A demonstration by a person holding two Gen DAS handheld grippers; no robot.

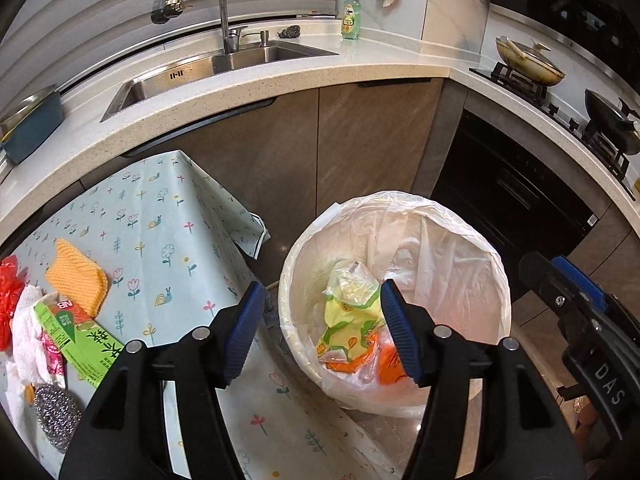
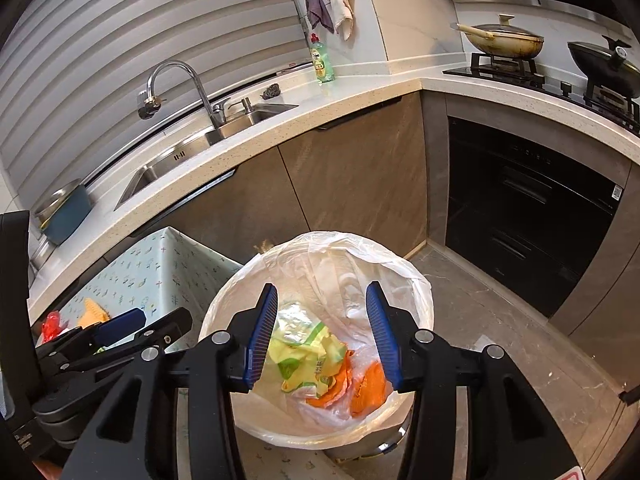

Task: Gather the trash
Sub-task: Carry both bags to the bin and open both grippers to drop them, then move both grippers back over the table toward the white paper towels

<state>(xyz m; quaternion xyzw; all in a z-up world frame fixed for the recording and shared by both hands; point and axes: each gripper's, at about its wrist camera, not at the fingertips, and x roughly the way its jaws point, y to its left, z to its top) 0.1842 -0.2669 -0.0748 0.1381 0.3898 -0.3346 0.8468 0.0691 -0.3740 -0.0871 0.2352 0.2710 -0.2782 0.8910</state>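
Two claws hang tilted down over a white bin [image 2: 416,300] lined with a thin clear bag, on the floor beside the cloth-covered desk [image 1: 160,240]. Crumpled yellow-green wrappers [image 2: 308,356] and orange scraps [image 2: 368,392] lie inside. Left claw [image 1: 320,336] and right claw [image 2: 324,340] both gape, jaws parted, nothing between their blue pads.

Low table under pale-blue flower-print cloth [image 1: 160,240], left of scene: orange knitted cloth [image 1: 78,276], green carton [image 1: 76,336], red plastic bag [image 1: 10,296], white paper towel [image 1: 26,344], steel scourer [image 1: 54,412]. Grey marble floor [image 2: 500,340]: white-lined round bin [image 2: 416,284], right of table.
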